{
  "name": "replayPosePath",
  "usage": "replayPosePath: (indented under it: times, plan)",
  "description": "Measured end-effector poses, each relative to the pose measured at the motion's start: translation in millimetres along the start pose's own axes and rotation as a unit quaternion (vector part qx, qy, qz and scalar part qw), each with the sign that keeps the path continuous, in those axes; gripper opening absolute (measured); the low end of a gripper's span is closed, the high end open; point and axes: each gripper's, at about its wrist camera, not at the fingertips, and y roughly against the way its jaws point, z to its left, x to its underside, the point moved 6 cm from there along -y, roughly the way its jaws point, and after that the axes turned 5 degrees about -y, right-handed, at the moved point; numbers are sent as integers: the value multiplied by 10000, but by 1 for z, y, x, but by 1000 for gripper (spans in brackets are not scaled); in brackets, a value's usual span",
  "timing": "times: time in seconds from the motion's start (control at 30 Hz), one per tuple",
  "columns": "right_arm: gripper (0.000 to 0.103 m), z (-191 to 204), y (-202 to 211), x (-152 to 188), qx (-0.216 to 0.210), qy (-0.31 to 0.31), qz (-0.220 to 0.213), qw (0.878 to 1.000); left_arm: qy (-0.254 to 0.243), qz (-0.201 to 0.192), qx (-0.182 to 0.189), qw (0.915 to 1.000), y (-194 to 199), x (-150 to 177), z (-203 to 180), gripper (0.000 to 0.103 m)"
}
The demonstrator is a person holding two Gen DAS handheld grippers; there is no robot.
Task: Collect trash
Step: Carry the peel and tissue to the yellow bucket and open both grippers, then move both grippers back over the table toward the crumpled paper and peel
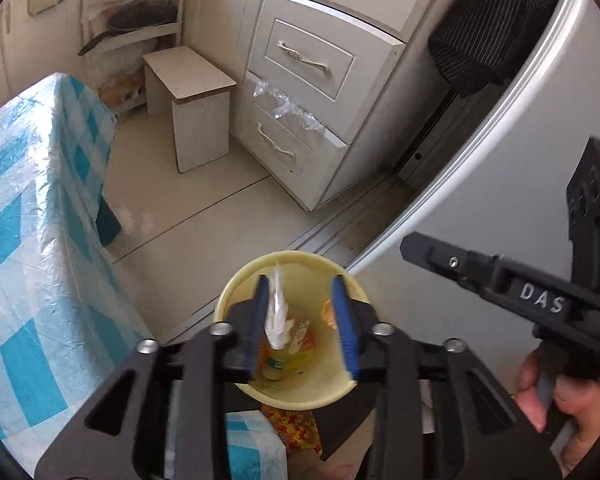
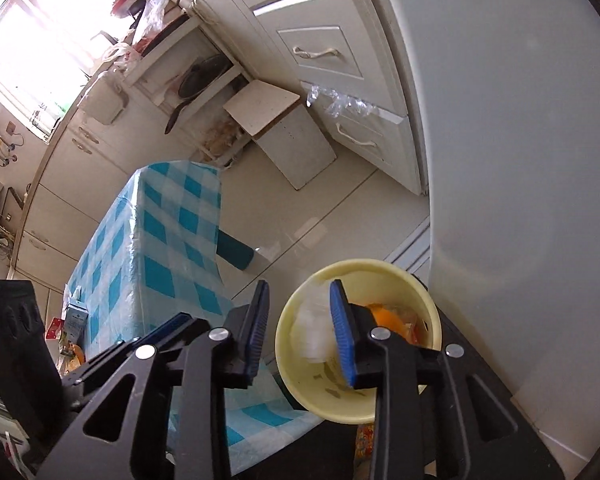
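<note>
A pale yellow bin (image 1: 342, 394) stands on the floor beside the table. My left gripper (image 1: 302, 322) is open right above its mouth. A white crumpled wrapper (image 1: 277, 312) hangs in the air between the fingers, close to the left pad, touching neither clearly. Yellow and orange packaging (image 1: 290, 354) lies in the bin. In the right wrist view the bin (image 2: 332, 400) holds white plastic (image 2: 312, 332) and orange trash (image 2: 386, 320). My right gripper (image 2: 300, 332) is open and empty, its right finger over the bin's mouth.
A table with a blue checked cloth (image 1: 32, 216) stands left of the bin. A small white stool (image 1: 192, 100) and a drawer cabinet (image 1: 316, 92) stand beyond. A grey fridge door (image 2: 520, 160) rises on the right. The right gripper's body (image 1: 540, 300) is near the bin.
</note>
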Motion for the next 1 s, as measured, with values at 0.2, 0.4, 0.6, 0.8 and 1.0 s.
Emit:
replayPosePath:
  times: [0.2, 0.4, 0.6, 0.8, 1.0]
  plan:
    - [35, 4, 3, -2, -126, -31, -58, 9999, -320, -272, -465, 9980, 22, -3, 0, 59]
    - [38, 12, 5, -2, -248, 22, -83, 9997, -522, -390, -779, 9948, 38, 0, -2, 67]
    - [38, 19, 3, 0, -290, 66, -58, 9995, -598, -430, -958, 9927, 50, 4, 2, 71]
    - [39, 27, -1, 2, -310, 133, -4, 9994, -547, -444, -1103, 9914, 62, 12, 14, 73]
    - [40, 46, -11, 5, -430, 177, 86, 9989, -678, -427, -1460, 9860, 86, 30, 33, 77]
